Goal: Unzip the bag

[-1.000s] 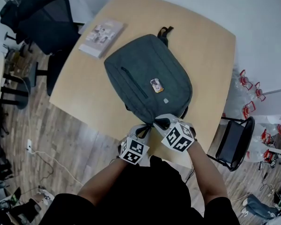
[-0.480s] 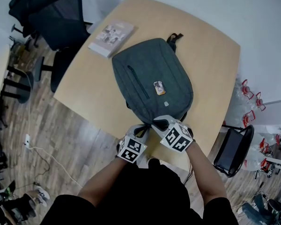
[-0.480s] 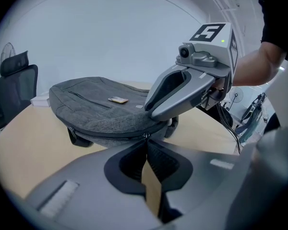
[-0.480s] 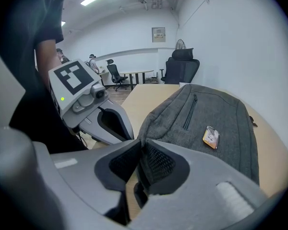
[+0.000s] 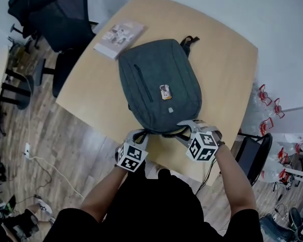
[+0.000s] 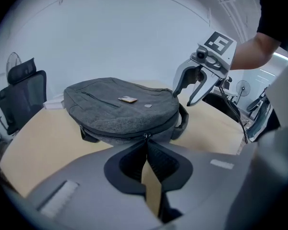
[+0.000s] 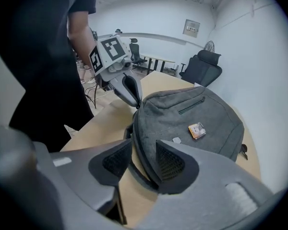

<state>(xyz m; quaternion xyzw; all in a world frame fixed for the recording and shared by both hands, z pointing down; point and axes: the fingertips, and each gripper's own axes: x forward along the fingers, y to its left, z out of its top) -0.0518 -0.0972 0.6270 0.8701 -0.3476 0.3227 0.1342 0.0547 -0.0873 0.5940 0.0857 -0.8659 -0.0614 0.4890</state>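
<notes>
The grey bag [image 5: 159, 87] is laid flat at the centre of the frame on the wooden table [image 5: 227, 69]; its near edge is met by both tools at lower centre; the left gripper [image 5: 139, 133] is seen clamped on the zip pull [image 6: 145, 137]; the right gripper [image 5: 184, 130] is seen with jaws opening, the bag's rim between them but not pressed; a book [image 5: 118, 38] is seen at upper left, beside an office chair [image 5: 60, 19].

Right tool [image 7: 143, 161] jaws are opening, grey bag [image 7: 197, 109] edge between them; left tool [image 7: 135, 102] is touching bag rim.
</notes>
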